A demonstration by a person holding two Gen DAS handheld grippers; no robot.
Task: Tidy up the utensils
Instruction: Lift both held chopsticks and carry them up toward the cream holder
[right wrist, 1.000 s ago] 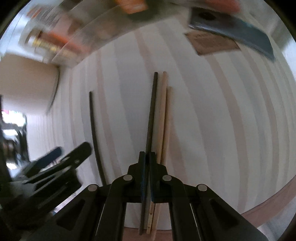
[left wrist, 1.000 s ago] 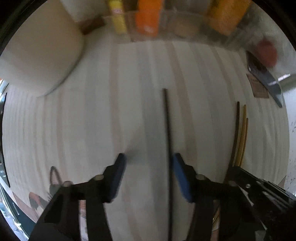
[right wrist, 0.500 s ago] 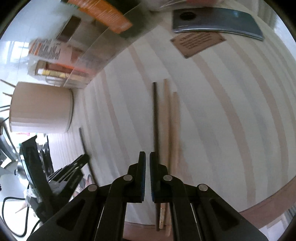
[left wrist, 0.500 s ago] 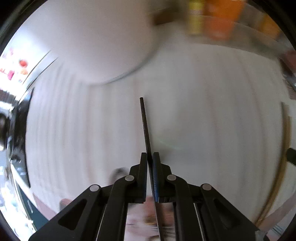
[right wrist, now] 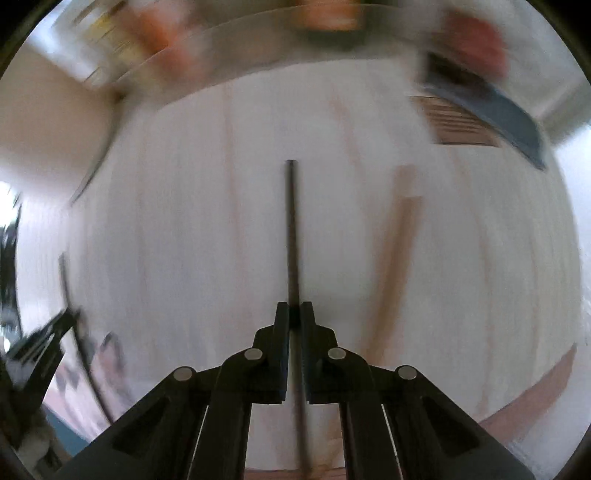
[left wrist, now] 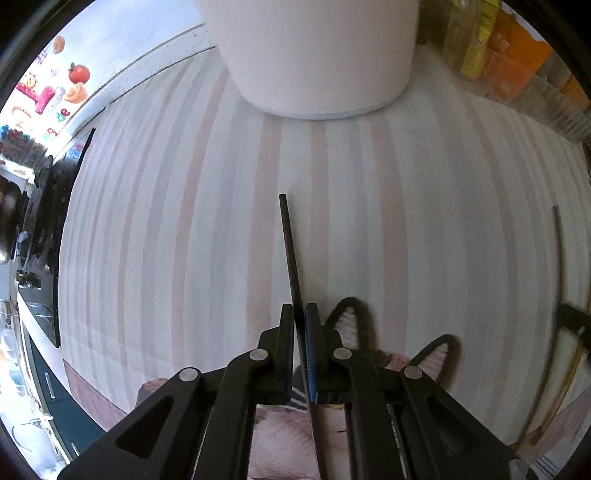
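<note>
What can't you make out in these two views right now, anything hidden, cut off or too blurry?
- White cylindrical container, left wrist view: the top edge cuts off its mouth, so its contents are unseen.
- Black chopstick in the left tongs: its rear end is hidden behind the tongs.
- Boxes along the back, right wrist view: motion blur makes labels unreadable.
- Two wooden chopsticks, right wrist view: blurred, so whether they touch is unclear.

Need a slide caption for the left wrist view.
Left gripper shut on a black chopstick, pointing toward the white holder on the striped mat.
</note>
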